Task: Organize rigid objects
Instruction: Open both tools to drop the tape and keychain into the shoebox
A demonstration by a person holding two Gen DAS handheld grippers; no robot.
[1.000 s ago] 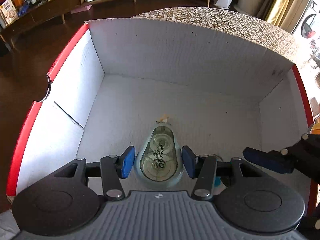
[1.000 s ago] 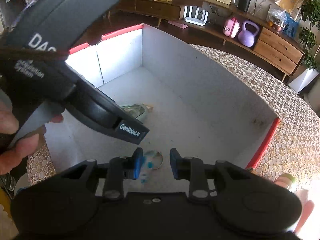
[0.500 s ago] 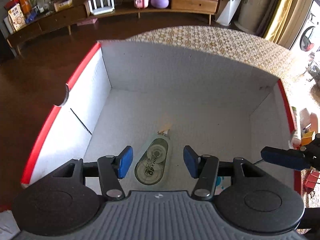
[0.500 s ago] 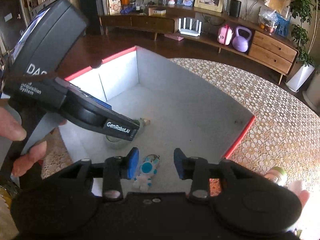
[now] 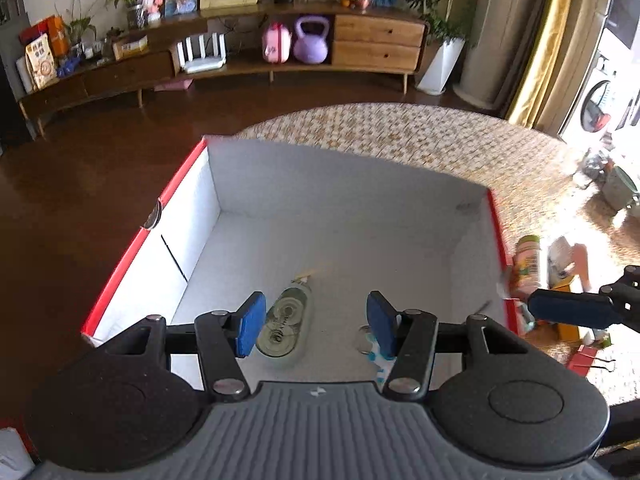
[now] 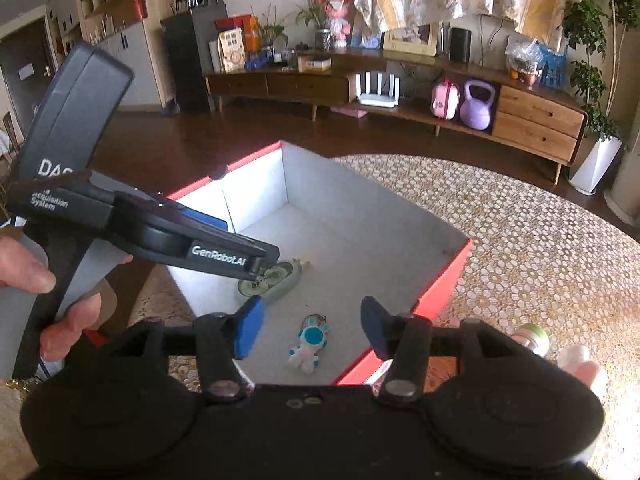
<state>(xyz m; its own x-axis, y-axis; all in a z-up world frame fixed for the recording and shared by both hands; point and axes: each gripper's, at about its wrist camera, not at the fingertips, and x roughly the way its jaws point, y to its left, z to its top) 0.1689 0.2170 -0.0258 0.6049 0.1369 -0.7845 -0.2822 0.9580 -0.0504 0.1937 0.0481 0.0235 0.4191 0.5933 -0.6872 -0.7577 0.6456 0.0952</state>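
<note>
Release step complete: the correction tape dispenser [image 5: 285, 326] and the blue-and-white keychain figure [image 6: 309, 345] lay on the box [image 5: 344, 200] floor. The left tool [image 5: 312, 322] stood open and empty; the right tool [image 6: 310, 326] had just been opening, nothing between its jaws. Next move: fetch another item, apparently from the tabletop [image 6: 520, 240] clutter beside the box.

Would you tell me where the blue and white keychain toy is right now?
The keychain toy lies on the box floor near its front wall, beside the correction tape, seen between the open right hand-held gripper fingers.

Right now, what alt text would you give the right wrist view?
The open right gripper hangs above a red-edged white box on a patterned table, empty. On the box floor lie a blue-and-white keychain figure and a correction tape dispenser, with the hand-held left gripper at left.
</note>
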